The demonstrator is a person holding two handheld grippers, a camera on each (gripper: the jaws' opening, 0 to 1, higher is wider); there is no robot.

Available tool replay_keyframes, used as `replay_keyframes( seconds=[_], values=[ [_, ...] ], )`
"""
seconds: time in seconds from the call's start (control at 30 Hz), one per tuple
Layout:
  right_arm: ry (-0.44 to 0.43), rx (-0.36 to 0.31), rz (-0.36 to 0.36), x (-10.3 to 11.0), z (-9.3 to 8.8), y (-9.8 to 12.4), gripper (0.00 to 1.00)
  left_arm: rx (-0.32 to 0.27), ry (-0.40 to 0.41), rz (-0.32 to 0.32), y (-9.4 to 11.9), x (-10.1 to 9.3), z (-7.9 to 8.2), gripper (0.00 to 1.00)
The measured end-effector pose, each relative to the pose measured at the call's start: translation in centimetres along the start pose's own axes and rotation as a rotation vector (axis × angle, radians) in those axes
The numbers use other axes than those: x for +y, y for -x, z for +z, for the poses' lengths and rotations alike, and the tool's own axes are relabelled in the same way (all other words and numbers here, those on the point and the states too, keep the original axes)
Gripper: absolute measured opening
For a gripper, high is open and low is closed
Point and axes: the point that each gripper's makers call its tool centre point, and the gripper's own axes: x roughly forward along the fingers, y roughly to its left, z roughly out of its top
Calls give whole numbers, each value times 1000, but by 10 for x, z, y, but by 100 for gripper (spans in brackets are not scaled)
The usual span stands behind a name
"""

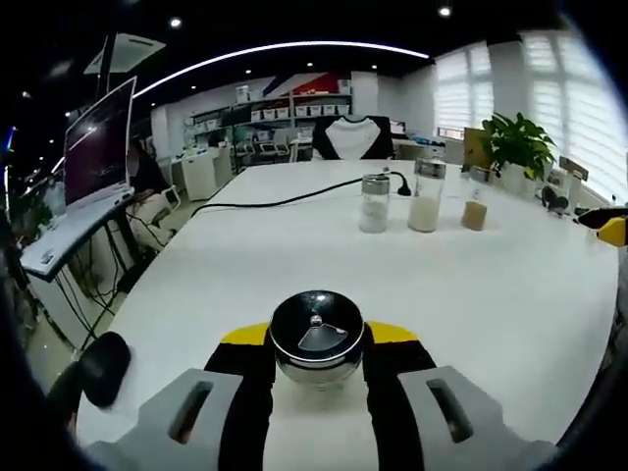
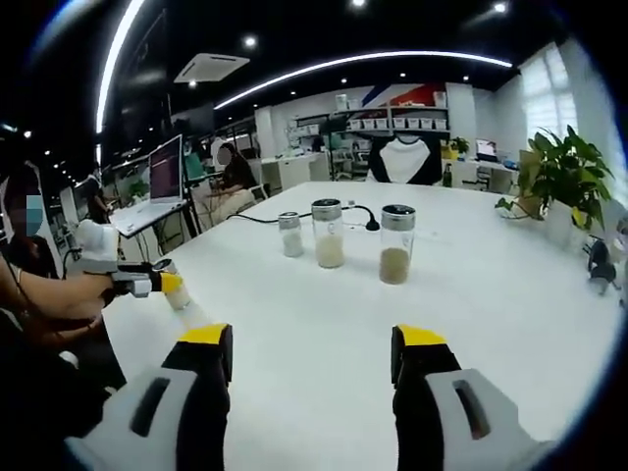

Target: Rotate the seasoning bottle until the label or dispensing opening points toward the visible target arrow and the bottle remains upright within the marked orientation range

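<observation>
now we see the seasoning bottle standing upright on the white table, between the two jaws of our left gripper, which close on its sides. well beyond the bottle three glass jars stand in a row, a black cable behind them. our right gripper is wide open and holds nothing, facing the same jars.

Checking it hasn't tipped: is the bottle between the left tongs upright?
Upright: the bottle shows its round lid from above, standing on the table.
</observation>
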Motion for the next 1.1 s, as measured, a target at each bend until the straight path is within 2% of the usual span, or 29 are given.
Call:
replay_keyframes(
  seconds=[0.3, 0.37, 0.57, 0.67, 0.77, 0.97, 1.03, 1.1],
  values=[
    [0, 12, 9, 5, 0, -4, 65, -11, -26, -31, -2, -1, 1, 37],
    [4, 32, -23, 1, -2, -4, 62, -16, -26, -29, -2, -1, 1, 37],
    [-10, 32, -5, 1, -2, -6, 63, -15, -36, -28, -6, 1, -1, 37],
    [-9, 33, -1, 2, -1, -7, 63, -21, -53, -30, -5, -1, 3, 39],
    [-13, 31, 3, 3, 0, -8, 63, -20, -56, -28, -4, -1, 5, 45],
    [-11, 29, 13, 6, 2, -10, 63, -43, -61, -29, 1, -3, 16, 47],
    [-13, 30, 16, 6, 2, -12, 63, -43, -110, -30, 2, -4, 18, 49],
    [-13, 31, 21, 7, 3, -13, 63, -49, -120, -34, 6, -7, 21, 49]
  ],
)
